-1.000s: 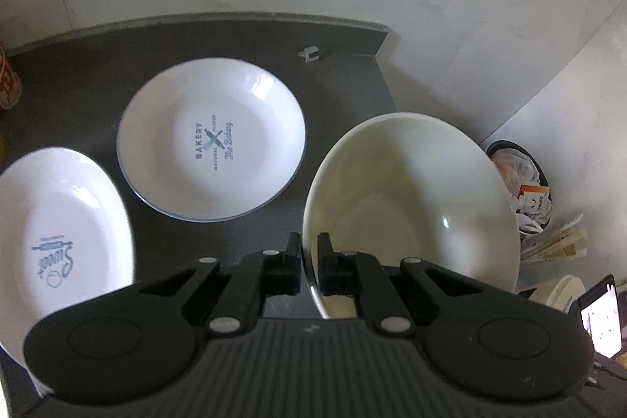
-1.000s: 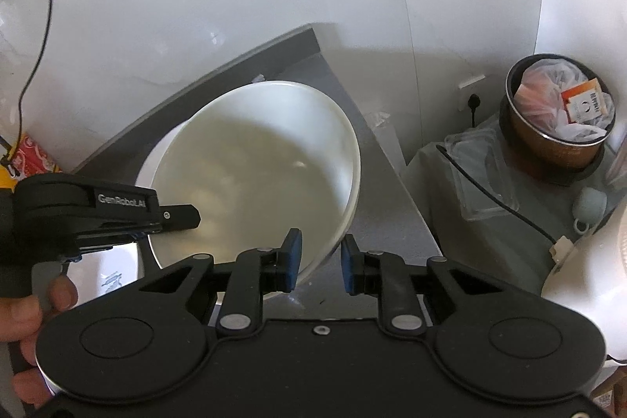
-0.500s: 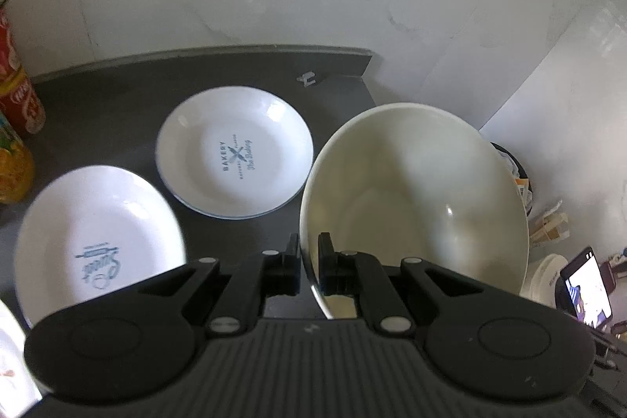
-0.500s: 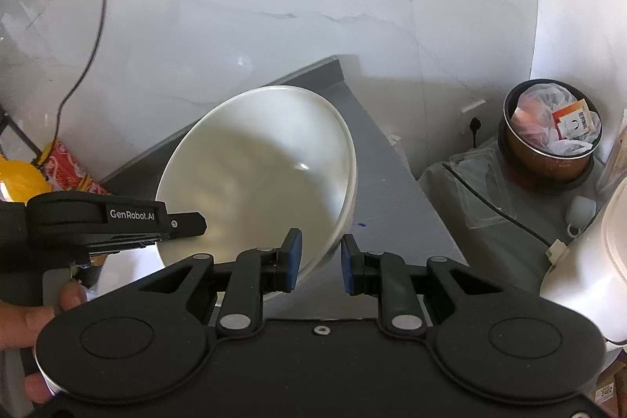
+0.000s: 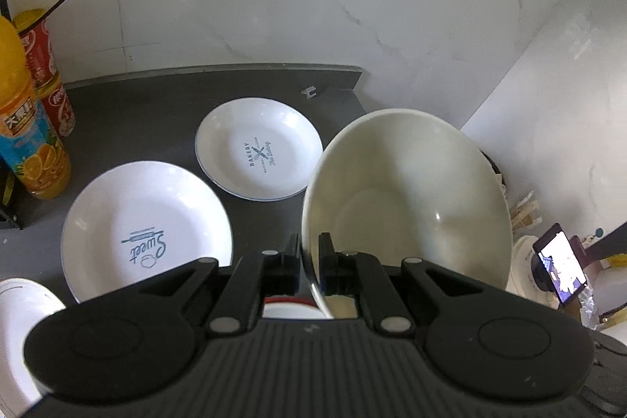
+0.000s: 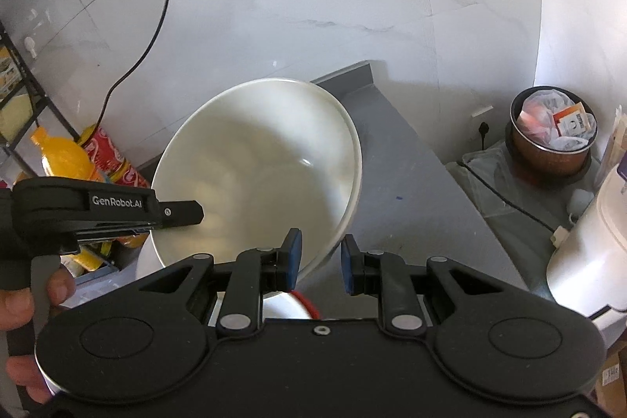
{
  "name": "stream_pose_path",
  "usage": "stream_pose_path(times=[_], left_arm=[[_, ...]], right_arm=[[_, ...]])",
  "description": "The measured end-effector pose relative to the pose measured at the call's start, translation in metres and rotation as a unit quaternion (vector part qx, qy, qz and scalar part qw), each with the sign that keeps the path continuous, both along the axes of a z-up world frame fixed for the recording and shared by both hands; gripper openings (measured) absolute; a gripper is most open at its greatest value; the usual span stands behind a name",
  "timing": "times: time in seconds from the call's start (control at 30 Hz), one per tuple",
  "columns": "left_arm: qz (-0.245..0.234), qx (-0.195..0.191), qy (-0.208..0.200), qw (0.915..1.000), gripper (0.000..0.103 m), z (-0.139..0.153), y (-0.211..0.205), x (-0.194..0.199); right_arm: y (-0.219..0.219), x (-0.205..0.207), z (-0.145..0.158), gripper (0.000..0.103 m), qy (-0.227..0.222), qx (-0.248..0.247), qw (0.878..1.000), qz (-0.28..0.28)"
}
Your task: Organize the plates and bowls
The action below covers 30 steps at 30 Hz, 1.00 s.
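A large cream bowl (image 5: pixel 407 206) hangs tilted above the dark counter (image 5: pixel 156 112). My left gripper (image 5: pixel 309 261) is shut on its near rim. In the right wrist view the same bowl (image 6: pixel 258 175) has its lower right rim between the blue pads of my right gripper (image 6: pixel 321 257), shut on it, while the left gripper (image 6: pixel 172 214) clamps the bowl's left edge. Two white plates lie flat on the counter: a "Bakery" plate (image 5: pixel 258 147) and a "Sweet" plate (image 5: pixel 145 230). A red-rimmed dish (image 5: pixel 286 304) shows just under the left fingers.
An orange juice bottle (image 5: pixel 27 143) and a red can (image 5: pixel 51 81) stand at the counter's left, under a black cable. A full trash bin (image 6: pixel 552 128) and a white appliance (image 6: pixel 595 245) sit right of the counter (image 6: pixel 399 183). A person's hand (image 6: pixel 15 300) holds the left gripper.
Both grippers have risen and drawn back with the bowl between them. The plates now look smaller and farther off, and the bottles have come into view.
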State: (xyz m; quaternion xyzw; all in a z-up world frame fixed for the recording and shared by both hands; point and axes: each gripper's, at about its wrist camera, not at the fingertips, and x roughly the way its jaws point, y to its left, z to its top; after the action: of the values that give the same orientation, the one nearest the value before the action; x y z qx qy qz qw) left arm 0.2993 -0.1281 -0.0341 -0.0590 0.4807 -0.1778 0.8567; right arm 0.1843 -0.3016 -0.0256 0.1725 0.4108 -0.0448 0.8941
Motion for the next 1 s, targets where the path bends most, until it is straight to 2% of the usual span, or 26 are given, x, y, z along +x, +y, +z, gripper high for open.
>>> stream_pose_path(times=[0.5,1.0], left_arm=[[0.003,-0.016,0.017,0.9997,0.007,-0.003,0.041,-0.027],[0.013,-0.014,0.044,0.9988,0.007,-0.023,0.067,-0.048]], right_arm=[[0.047,-0.029,0.013,0.021,-0.002,-0.024,1.000,0.008],[0.072,-0.045,0.001,0.021,0.026,-0.030,0.999,0.024]])
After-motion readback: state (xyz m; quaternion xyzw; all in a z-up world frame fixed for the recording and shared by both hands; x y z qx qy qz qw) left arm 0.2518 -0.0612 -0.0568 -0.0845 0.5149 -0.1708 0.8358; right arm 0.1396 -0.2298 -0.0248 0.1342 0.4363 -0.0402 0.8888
